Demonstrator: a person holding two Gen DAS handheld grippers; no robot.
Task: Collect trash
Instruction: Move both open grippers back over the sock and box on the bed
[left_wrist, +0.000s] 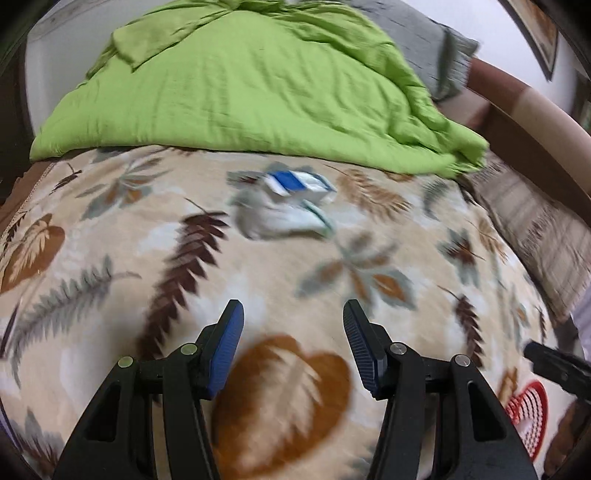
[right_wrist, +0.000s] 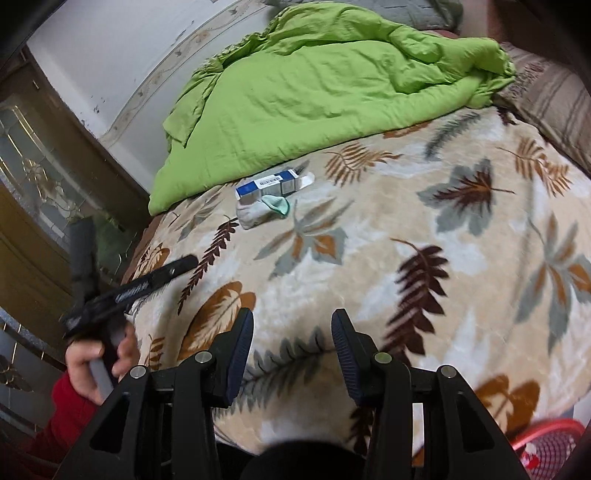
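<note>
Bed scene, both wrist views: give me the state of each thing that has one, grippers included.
Left gripper: fingers apart, nothing between them.
Right gripper: fingers apart, nothing between them.
Blue and white box: lying on its side on the leaf blanket, end flap open.
Sock: crumpled, against the box.
Green quilt: rumpled, bunched at the far end.
Red basket: low beside the bed, contents unclear.

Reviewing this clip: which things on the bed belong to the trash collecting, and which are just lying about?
Job:
- blue and white carton
- crumpled grey-green wad beside it
- red mesh basket, probably the bin
- left gripper and right gripper, both empty

Lying about:
- green quilt
- leaf-print blanket
- grey pillow
</note>
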